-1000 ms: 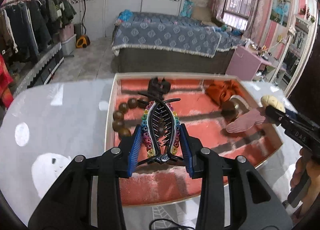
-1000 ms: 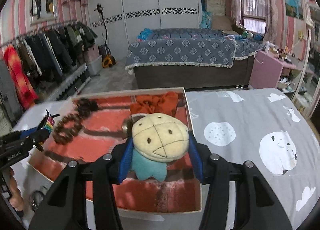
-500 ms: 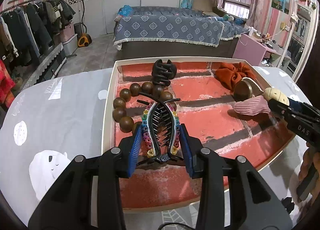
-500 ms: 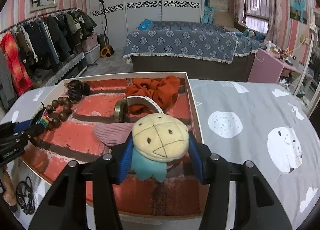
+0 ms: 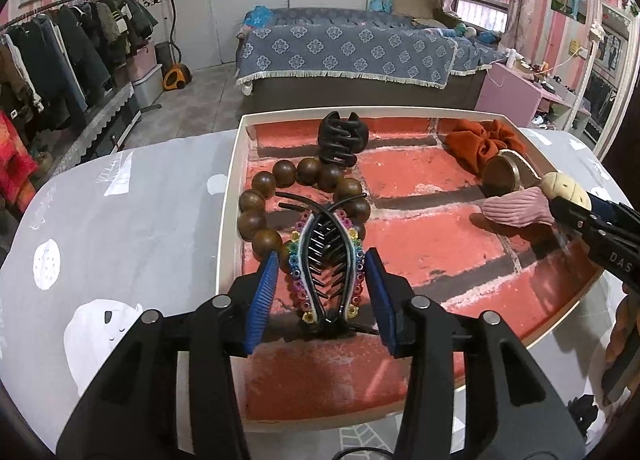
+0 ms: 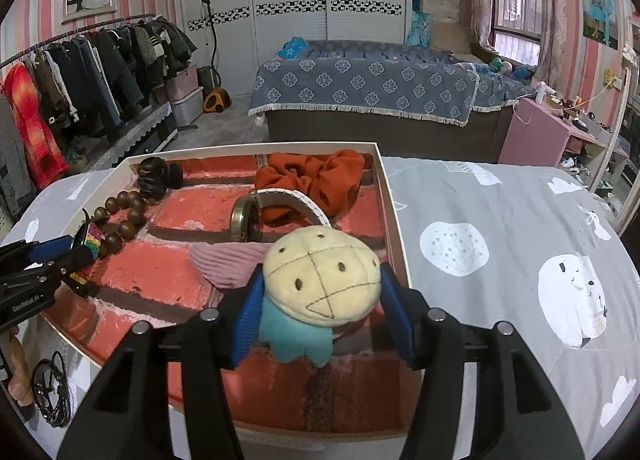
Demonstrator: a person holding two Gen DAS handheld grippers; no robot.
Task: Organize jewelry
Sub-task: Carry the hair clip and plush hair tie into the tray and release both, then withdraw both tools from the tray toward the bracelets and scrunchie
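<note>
The rainbow hair clip (image 5: 325, 268) is seen between the blue pads of the left claw (image 5: 323, 292), low over the near part of the brick-patterned tray (image 5: 230, 195); the pads stand slightly apart from its sides, so a firm hold cannot be confirmed, and the clip could be dropped or tipped. Just beyond it, the wooden bead bracelet (image 5: 262, 215) could be snagged by the clip's teeth. The plush hair tie (image 6: 320, 280) is clamped in the right claw (image 6: 322, 314), and its pink tail (image 6: 224, 266) could be dragged against the brass-ended band (image 6: 242, 221) farther ahead.
</note>
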